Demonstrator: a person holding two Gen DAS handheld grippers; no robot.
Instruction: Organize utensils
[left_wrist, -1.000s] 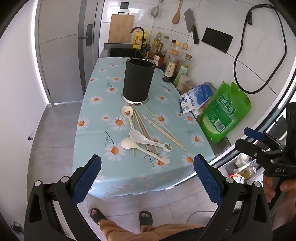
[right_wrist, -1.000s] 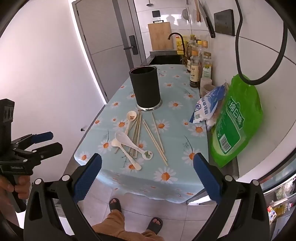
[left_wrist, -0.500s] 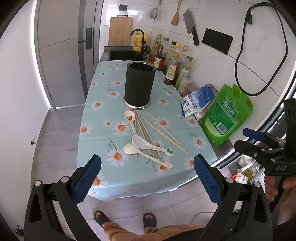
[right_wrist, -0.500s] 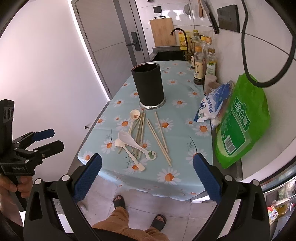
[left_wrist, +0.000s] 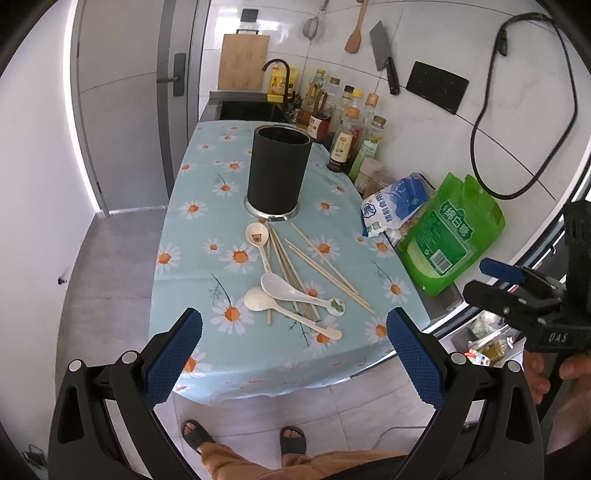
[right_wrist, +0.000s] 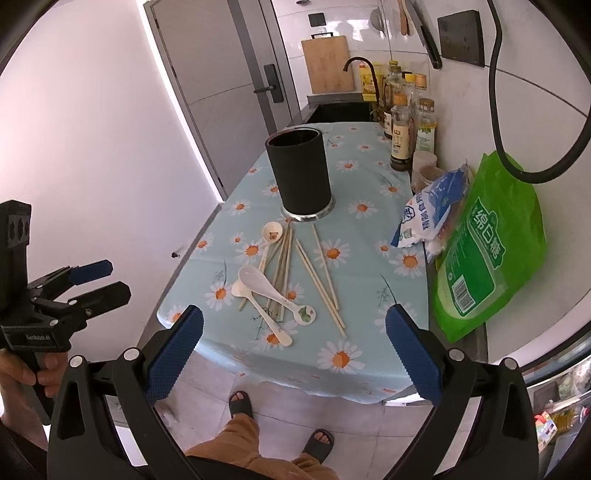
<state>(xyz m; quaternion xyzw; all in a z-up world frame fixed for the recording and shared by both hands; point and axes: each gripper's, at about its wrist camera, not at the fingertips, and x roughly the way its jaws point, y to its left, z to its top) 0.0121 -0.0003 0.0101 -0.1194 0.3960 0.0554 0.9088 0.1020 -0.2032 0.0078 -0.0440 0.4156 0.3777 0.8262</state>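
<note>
The left gripper (left_wrist: 293, 352) and the right gripper (right_wrist: 293, 350) both hang off the near edge of the surface (left_wrist: 192, 254), above the floor, each with jaws spread wide and nothing between them. Each gripper also shows at the rim of the other's view, jaws parted there too.

Ahead of both pairs of jaws, just past the near edge, lies a loose heap: three white spoons (left_wrist: 291, 293) crossing a fan of wooden chopsticks (left_wrist: 325, 267). The nearest spoon handle ends close to the front edge. Beyond the heap, touching none of it that I can tell, a black cup (left_wrist: 277, 171) stands upright on a metal base, mouth open.

To the right of the jaws, a blue-white bag (left_wrist: 395, 208) and a green bag (left_wrist: 454, 232) crowd the right edge, with bottles (left_wrist: 345, 140) along the wall behind. To the left, the cloth runs bare to its edge, and floor lies beyond it up to a door (left_wrist: 125, 103).
</note>
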